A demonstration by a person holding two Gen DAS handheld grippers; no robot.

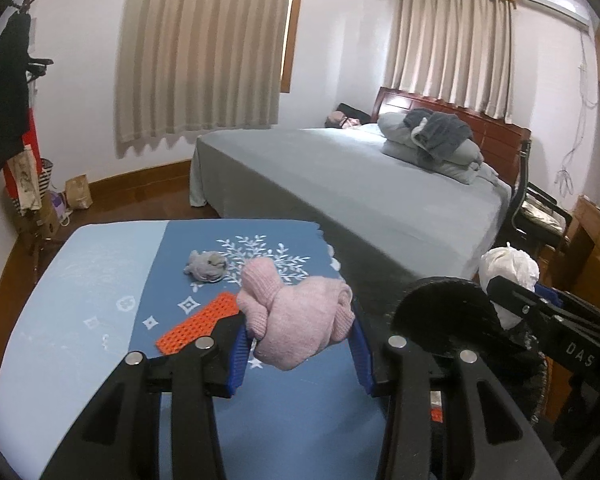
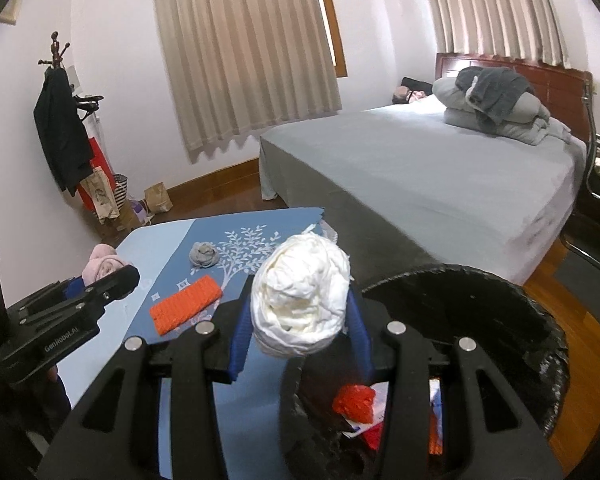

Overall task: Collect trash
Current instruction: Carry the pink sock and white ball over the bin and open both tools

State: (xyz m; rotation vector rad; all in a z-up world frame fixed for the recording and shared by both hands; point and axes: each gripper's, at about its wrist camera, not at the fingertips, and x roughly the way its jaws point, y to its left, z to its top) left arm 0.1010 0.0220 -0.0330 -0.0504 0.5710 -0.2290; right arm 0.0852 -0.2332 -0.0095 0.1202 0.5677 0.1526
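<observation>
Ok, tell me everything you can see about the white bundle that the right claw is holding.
The white bundle is a crumpled, rounded wad of thin, plastic-like material, with creases and a small twisted tail at its top. The right claw is shut on it, blue pads pressing both its sides. It hangs in the air, above the near edge of the black-lined bin, right beside the blue table. The left camera shows it too, partly hidden behind the right claw. Nothing else touches it.

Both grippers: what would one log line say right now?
left gripper: shut on pink cloth bundle | right gripper: shut on white wad, by black bin | table: grey wad, orange piece
</observation>
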